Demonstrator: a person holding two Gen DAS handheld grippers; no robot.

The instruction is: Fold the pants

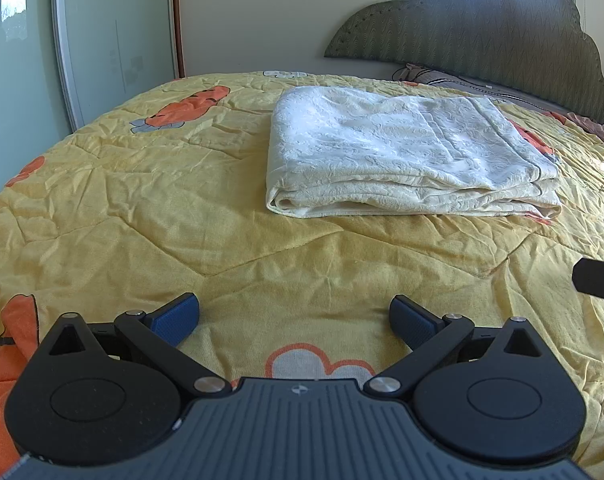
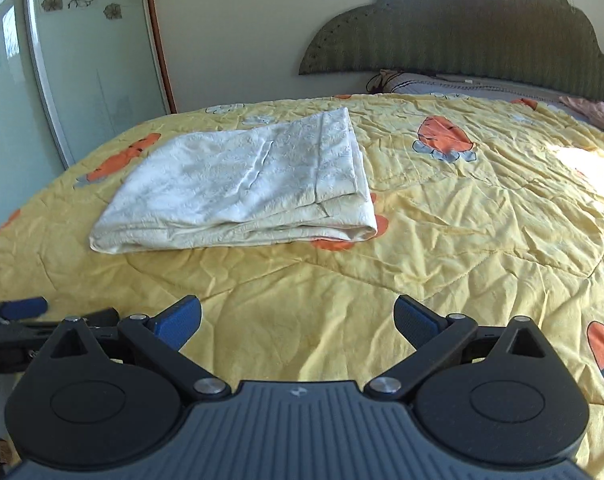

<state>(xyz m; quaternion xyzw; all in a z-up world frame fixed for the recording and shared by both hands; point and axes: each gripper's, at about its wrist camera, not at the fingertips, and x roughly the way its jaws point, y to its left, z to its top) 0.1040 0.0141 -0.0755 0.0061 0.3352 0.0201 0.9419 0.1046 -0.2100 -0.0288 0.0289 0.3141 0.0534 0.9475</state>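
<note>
- The pants (image 1: 410,152), cream-white with an embossed pattern, are lying folded into a thick rectangular bundle on the yellow bedspread (image 1: 161,208), its stacked layers showing along the near edge
- In the right wrist view the same pants (image 2: 241,192) are sitting left of centre, their rounded folded end pointing toward the right and their flatter end reaching left
- The left gripper (image 1: 293,320) is hovering low over the bedspread with its jaws spread wide and grasping nothing, well apart from the bundle ahead of it
- Its blue pads (image 1: 173,320) are sitting above bare quilt, with an orange-outlined white flower print (image 1: 318,364) showing between them
- The right gripper (image 2: 297,320) is hanging over the bedspread (image 2: 462,240) likewise, jaws released and empty, the pants lying ahead and to its left, not touching
- A dark piece of the right gripper (image 1: 598,278) is poking in at the right edge of the left wrist view, and the left gripper (image 2: 21,312) is showing at the left edge of the right wrist view, so the two are sitting side by side
- Orange carrot prints (image 2: 446,136) are dotting the quilt
- A green scalloped headboard (image 2: 462,28) is standing against the far wall, with a pillow (image 2: 422,84) lying just below it
- A glass sliding door (image 2: 81,60) with flower stickers is filling the left side, and sunlight is falling on the bed's right edge
</note>
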